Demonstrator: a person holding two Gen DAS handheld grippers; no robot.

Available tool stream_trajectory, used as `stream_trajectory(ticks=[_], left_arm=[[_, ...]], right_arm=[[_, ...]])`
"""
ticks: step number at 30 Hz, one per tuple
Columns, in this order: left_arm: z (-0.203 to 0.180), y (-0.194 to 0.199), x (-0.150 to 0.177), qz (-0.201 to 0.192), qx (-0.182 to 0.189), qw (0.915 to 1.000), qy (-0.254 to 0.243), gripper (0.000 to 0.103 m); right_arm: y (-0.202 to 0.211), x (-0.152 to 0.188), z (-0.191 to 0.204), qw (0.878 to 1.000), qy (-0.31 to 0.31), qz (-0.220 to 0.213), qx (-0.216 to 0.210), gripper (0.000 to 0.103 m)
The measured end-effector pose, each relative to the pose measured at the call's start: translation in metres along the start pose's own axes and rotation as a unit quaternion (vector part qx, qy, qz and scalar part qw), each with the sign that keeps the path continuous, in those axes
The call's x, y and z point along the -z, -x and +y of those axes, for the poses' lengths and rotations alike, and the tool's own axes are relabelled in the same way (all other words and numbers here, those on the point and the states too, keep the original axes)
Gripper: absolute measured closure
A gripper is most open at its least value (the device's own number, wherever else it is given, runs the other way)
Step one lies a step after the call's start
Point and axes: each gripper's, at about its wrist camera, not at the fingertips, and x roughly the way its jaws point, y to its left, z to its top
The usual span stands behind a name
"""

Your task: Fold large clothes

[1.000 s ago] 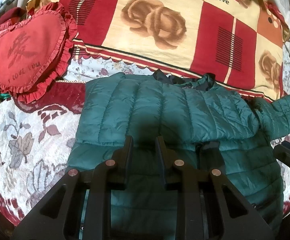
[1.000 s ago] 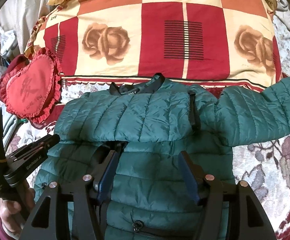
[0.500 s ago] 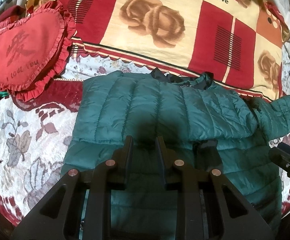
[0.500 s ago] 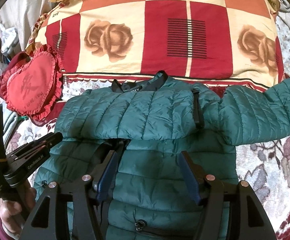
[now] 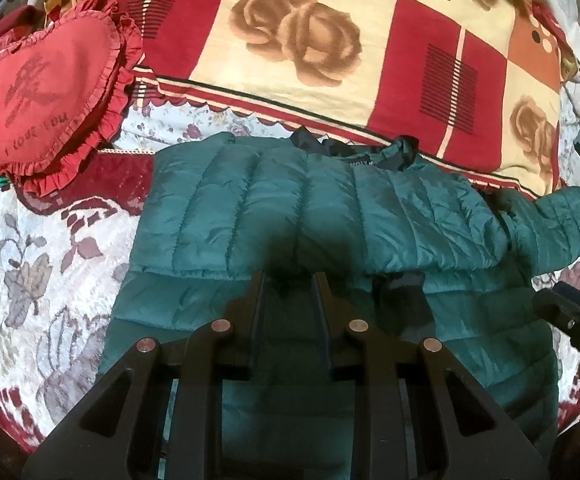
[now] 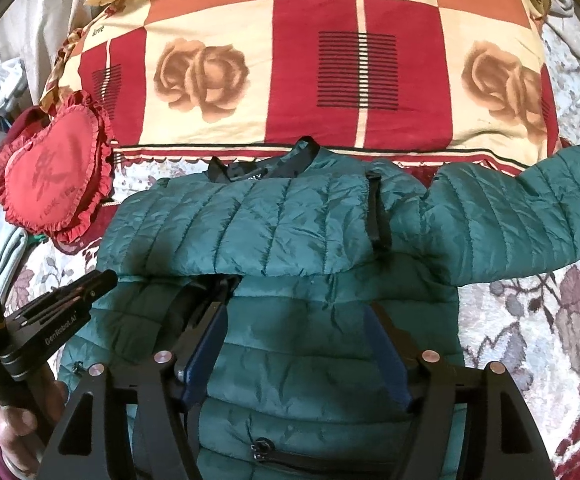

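Note:
A green quilted puffer jacket lies on the bed, collar at the far side. Its left sleeve is folded across the chest; it also shows in the right wrist view. The other sleeve stretches out to the right. My left gripper hovers over the jacket's lower half, jaws a narrow gap apart, holding nothing. My right gripper is open wide above the jacket's middle, empty. The left gripper also shows in the right wrist view, at the jacket's left edge.
A red heart-shaped cushion lies to the left of the jacket. A red and cream rose-print blanket lies folded behind the collar. The floral bedspread shows to the left and to the right.
Both grippers have drawn back slightly from the jacket. The jacket and its folded sleeve lie as before.

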Motion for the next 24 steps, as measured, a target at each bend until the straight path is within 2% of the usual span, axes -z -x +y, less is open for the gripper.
stream_trajectory(ticks=[14,24], left_arm=[[0.005,-0.001,0.002,0.006,0.000,1.0000,0.007,0.081],[0.003,-0.003,0.004,0.009,-0.001,1.0000,0.002,0.081]], right_arm=[[0.005,-0.006,-0.025,0.999,-0.020,-0.007,0.036,0.031],[0.005,-0.008,-0.031,0.999,-0.019,-0.007,0.046,0.031]])
